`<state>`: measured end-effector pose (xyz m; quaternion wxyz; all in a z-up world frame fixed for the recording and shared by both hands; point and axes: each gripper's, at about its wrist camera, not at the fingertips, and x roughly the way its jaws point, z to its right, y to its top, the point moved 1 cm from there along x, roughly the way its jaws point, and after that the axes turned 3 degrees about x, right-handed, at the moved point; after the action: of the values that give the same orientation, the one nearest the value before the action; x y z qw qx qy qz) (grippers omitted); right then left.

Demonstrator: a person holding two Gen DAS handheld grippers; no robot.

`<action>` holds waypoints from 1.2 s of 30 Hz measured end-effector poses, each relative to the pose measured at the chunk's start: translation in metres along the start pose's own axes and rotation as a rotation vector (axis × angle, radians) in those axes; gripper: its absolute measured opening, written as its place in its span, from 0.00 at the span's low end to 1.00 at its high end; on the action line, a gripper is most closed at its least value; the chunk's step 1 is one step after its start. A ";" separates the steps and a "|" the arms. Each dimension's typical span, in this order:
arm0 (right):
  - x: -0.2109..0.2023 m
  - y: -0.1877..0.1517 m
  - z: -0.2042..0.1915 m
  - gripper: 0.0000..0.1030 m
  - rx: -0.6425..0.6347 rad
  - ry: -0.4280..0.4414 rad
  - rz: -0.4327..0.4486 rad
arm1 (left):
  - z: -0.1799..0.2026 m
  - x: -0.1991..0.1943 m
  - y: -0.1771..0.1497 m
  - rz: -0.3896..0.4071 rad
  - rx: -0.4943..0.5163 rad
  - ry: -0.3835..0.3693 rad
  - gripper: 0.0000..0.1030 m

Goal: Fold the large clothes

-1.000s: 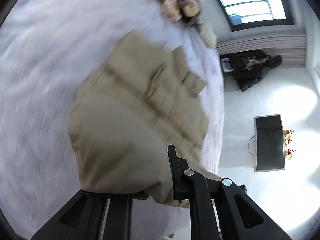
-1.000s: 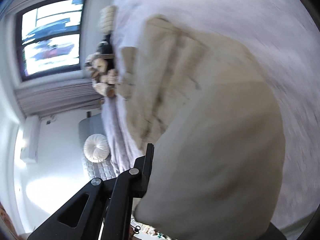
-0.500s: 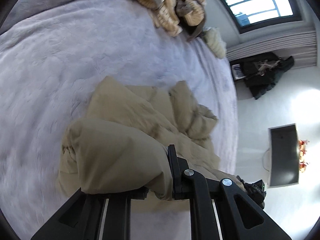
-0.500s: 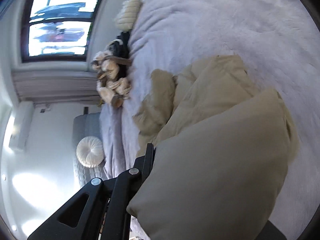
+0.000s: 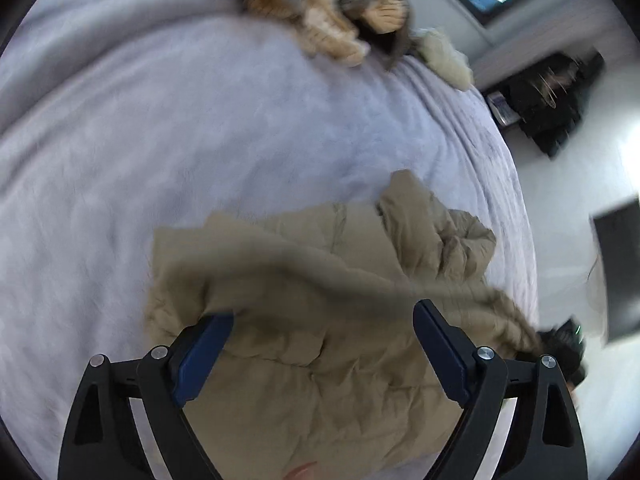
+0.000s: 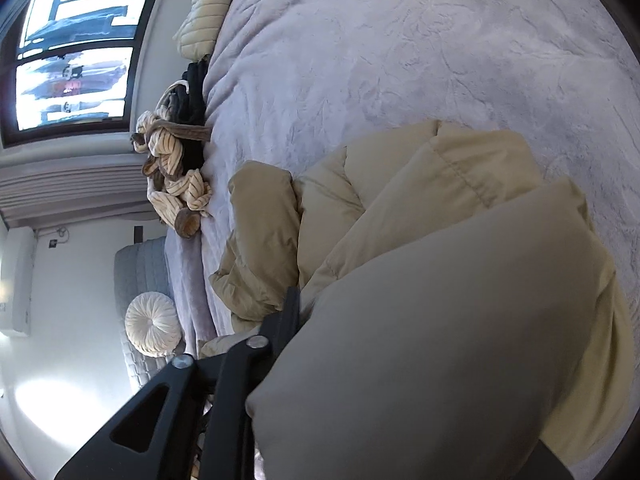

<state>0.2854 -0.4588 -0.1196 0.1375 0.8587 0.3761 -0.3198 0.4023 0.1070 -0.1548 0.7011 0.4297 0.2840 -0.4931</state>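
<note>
Where the padded beige jacket (image 5: 320,344) lies crumpled at the near edge of the bed (image 5: 160,140), the left tongs (image 5: 322,320) gape wide, empty; the right tongs (image 6: 304,312) pinch its bulky hem. Soft, light, slippery: grasp at quilted seams.

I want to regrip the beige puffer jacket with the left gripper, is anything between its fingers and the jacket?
Nothing visible does. The left gripper is open right over the beige puffer jacket on the bed. The striped clothes pile lies far off, near the bed's far edge.
</note>
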 end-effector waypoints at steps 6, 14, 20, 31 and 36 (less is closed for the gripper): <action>-0.022 0.000 -0.017 0.63 -0.039 0.046 0.047 | 0.011 -0.021 -0.002 0.045 0.086 0.102 0.89; -0.047 -0.036 -0.021 0.24 -0.213 -0.126 0.044 | 0.015 -0.015 -0.042 0.073 0.086 0.116 0.89; -0.047 -0.066 -0.039 0.16 -0.551 -0.406 0.146 | 0.023 -0.003 -0.042 0.149 0.143 0.171 0.89; -0.017 0.013 -0.017 0.15 -0.526 -0.541 0.234 | -0.012 0.077 0.022 0.144 0.031 0.222 0.89; 0.009 0.036 0.000 0.12 -0.457 -0.532 0.240 | -0.017 0.102 0.032 0.153 0.007 0.241 0.89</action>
<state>0.3165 -0.4786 -0.1255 0.4553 0.7306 0.2856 -0.4212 0.4685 0.0808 -0.2366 0.6959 0.5089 0.3308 -0.3839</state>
